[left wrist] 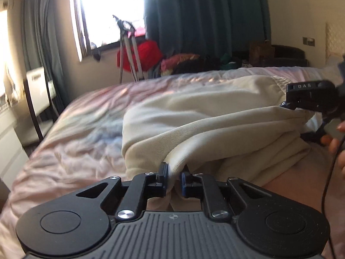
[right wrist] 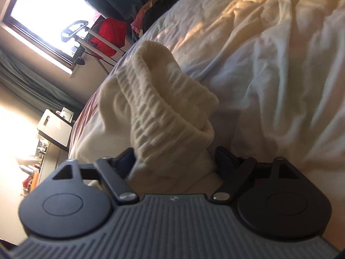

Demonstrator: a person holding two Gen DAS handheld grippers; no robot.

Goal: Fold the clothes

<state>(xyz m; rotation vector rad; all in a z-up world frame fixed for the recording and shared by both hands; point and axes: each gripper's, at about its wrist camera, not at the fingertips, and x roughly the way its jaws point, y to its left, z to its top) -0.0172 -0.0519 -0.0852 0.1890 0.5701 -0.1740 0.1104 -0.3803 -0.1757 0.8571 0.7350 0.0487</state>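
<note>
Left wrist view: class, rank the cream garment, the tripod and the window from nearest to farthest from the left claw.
1. Cream garment: pinched in the left claw, on the bed.
2. Tripod: beyond the bed's far edge, centre-left.
3. Window: on the back wall, behind the tripod.

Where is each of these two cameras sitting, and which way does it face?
Left wrist view: on the left gripper, facing across the bed to the window; gripper shut on the cream ribbed garment; right gripper and fingers show.
Right wrist view: on the open right gripper, tilted, garment cuff between.
Shared: garment, red bag.
</note>
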